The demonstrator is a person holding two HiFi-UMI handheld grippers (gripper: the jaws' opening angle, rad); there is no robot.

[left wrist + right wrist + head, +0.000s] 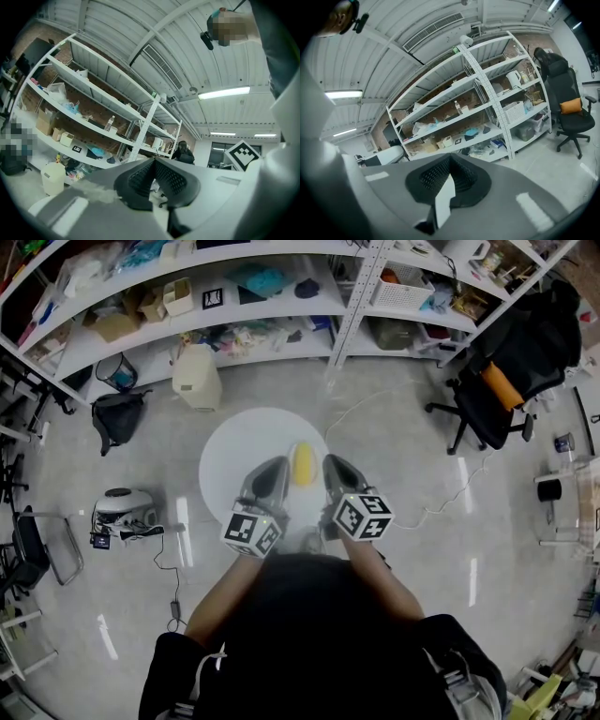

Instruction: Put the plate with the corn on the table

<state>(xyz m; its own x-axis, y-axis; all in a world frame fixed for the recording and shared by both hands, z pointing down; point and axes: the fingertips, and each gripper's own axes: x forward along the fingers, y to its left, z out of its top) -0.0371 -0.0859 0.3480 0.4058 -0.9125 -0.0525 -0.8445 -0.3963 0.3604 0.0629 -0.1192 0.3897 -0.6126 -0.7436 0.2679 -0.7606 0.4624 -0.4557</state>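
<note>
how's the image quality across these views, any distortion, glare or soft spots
Head view: strong fisheye bows the shelves, light streaks glare on the glossy floor, and the white plate is nearly blown out. Left gripper view: the ceiling light flares, the left gripper, close to the lens, looks soft, corners are dark. Right gripper view: the shelving curves, and the edges vignette.

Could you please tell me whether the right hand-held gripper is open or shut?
Shut on the plate: in its own view the right hand-held gripper clamps the thin white rim between its jaws.
</note>
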